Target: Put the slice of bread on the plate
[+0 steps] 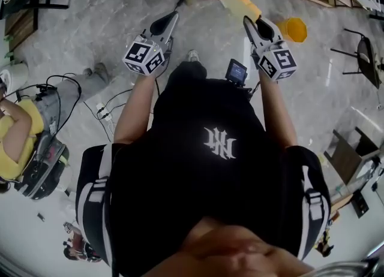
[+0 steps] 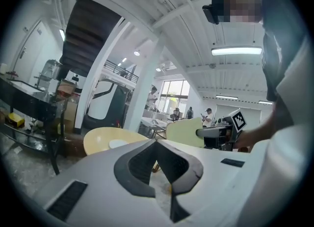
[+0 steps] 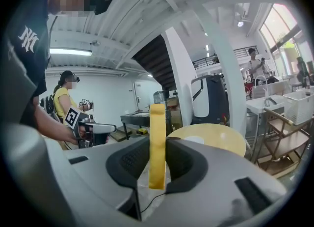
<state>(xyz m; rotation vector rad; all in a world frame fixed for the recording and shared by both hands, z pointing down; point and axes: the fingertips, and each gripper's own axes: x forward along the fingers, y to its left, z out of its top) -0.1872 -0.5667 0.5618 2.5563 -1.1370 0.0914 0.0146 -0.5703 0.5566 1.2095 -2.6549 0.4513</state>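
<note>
Showing edge-on, pale yellow bread slice [image 3: 157,123] clamped in right gripper [image 3: 157,145]; left gripper [image 2: 156,142] closed, empty.

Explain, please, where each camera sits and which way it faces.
Head view: on the person's head, facing steeply down; shows the black shirt, the left gripper and the right gripper holding the slice of bread.
Left gripper view: on the left gripper, looking along its shut, empty jaws toward the round table; shirt at right.
Right gripper view: on the right gripper, looking along jaws clamping that slice; shirt at left.
Shared: both gripper views show the table and plate.
</note>
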